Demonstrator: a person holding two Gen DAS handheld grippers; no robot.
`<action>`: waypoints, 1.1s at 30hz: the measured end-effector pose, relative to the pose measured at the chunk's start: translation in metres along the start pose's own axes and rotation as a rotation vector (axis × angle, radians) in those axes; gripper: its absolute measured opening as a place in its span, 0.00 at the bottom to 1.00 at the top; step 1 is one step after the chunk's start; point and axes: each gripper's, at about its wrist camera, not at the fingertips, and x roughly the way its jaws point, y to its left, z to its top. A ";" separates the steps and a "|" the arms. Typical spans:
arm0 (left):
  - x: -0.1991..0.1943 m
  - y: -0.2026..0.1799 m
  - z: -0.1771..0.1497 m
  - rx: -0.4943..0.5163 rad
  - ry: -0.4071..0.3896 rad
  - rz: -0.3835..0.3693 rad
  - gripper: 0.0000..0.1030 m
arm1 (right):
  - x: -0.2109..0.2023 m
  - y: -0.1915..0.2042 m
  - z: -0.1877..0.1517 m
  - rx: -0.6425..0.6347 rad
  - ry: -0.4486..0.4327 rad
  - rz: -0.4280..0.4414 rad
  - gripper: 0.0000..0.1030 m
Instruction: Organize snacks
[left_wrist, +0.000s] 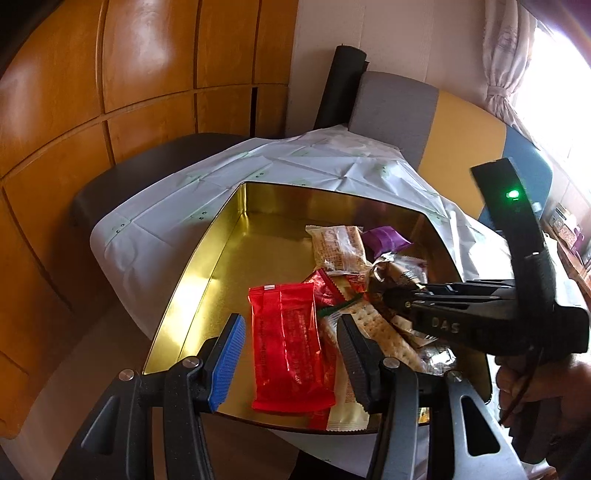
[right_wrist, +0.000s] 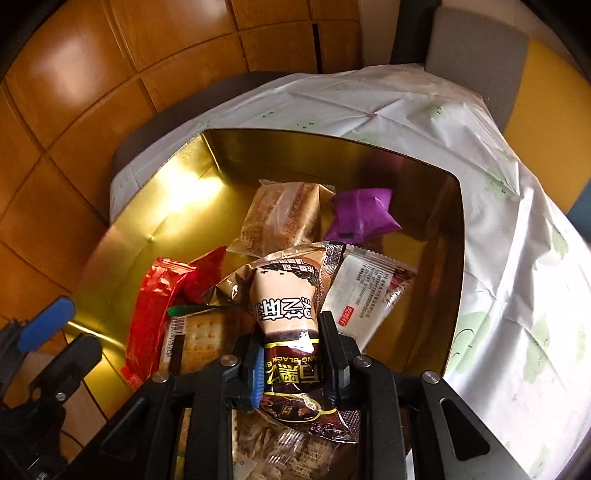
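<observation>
Gold-lined rectangular metal tin (left_wrist: 229, 236) (right_wrist: 122, 243) sits on a table under a creased white plastic cloth (left_wrist: 314, 162) (right_wrist: 498, 258). Snacks pile toward the tin's 3 o'clock half in the left wrist view; the 9 o'clock half is bare gold floor.

Right gripper (right_wrist: 291, 354) (left_wrist: 391, 299): jaws clamped on a brown-and-cream glossy snack packet with black lettering (right_wrist: 288, 295). Packet's long axis runs 12 to 6 in the right wrist view, its far end pointing toward 12 over the pile and its near end crumpled behind the fingers. In the left wrist view this gripper enters from 3 o'clock, lying roughly level, its nose buried among wrappers; a hand (left_wrist: 535, 384) grips its handle at 4 o'clock.

Left gripper (left_wrist: 291, 350) (right_wrist: 48, 332): jaws apart, holding nothing, poised above the tin's near edge. Between its blue pad and black pad lies a flat red foil packet (left_wrist: 288, 347) (right_wrist: 147, 314), long axis 12 to 6, flat on the tin floor.

Other contents: clear-wrapped cracker pack (left_wrist: 384, 332) (right_wrist: 199, 339) beside the red packet; tan biscuit packet (left_wrist: 338, 247) (right_wrist: 280, 218) toward 12; small purple pouch (left_wrist: 384, 238) (right_wrist: 362, 214) at its 3 o'clock side; white sachet with red print (right_wrist: 365, 291).
</observation>
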 end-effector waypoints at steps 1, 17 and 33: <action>0.001 0.001 0.000 -0.003 0.001 0.001 0.51 | -0.002 -0.001 -0.001 0.001 -0.004 0.001 0.28; -0.001 -0.009 -0.002 0.016 0.000 0.000 0.51 | -0.029 0.001 -0.021 0.007 -0.105 0.019 0.24; -0.022 -0.026 0.001 0.059 -0.068 0.045 0.51 | -0.087 -0.011 -0.059 0.076 -0.247 -0.043 0.41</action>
